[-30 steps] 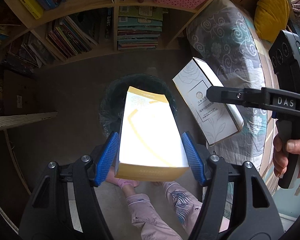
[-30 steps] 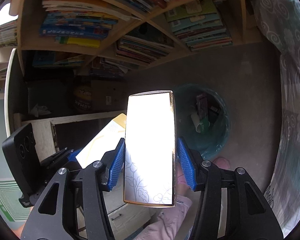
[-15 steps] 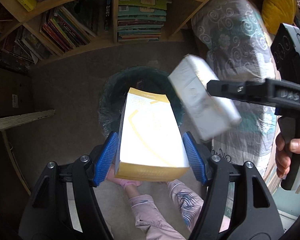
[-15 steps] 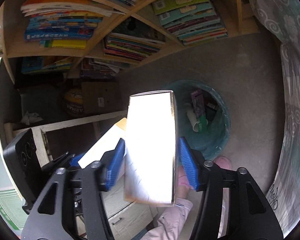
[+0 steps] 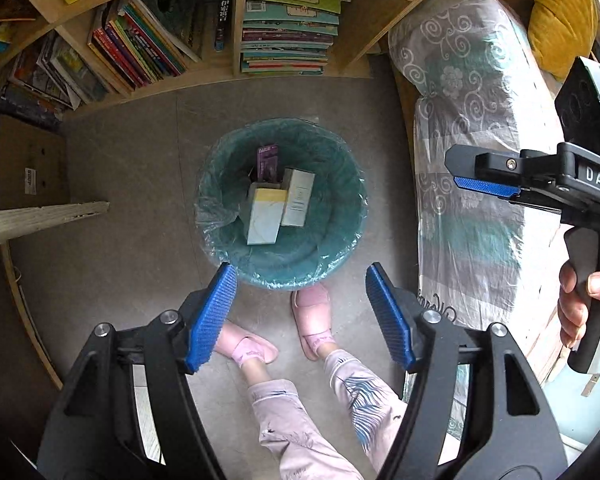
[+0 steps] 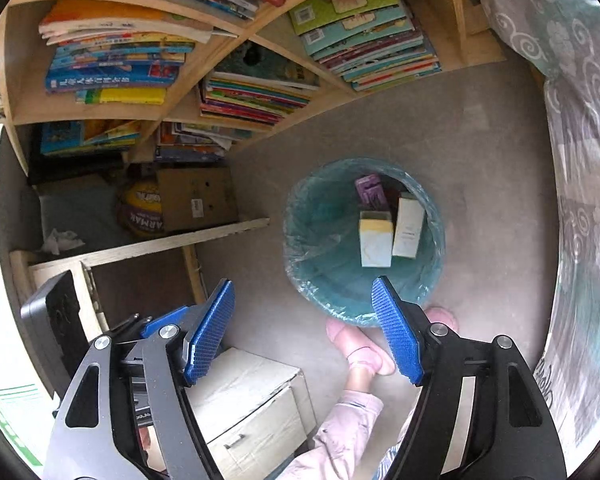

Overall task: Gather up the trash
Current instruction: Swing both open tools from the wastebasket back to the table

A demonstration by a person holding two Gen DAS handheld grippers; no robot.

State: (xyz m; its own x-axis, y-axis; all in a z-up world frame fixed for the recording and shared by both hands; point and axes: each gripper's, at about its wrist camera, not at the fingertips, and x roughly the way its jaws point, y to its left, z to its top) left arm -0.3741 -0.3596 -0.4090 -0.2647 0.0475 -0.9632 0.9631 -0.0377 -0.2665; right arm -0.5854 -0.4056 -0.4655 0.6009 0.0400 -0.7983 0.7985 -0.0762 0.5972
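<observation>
Left gripper (image 5: 300,312) hangs over bin, jaws wide, nothing between pads; they have just opened a little further
Right gripper (image 6: 304,328) jaws wide too, just been opening, gap empty
Teal-lined trash bin (image 5: 340,248) on grey floor, just beyond pink slippers (image 5: 312,312)
Yellow-and-white box (image 5: 265,216) lies inside bin, left of white box (image 5: 298,198), the two touching
Purple carton (image 5: 267,164) behind them, at bin's far side
Bookshelf (image 5: 236,20) along far wall
Patterned bedding (image 5: 472,152) at right
</observation>
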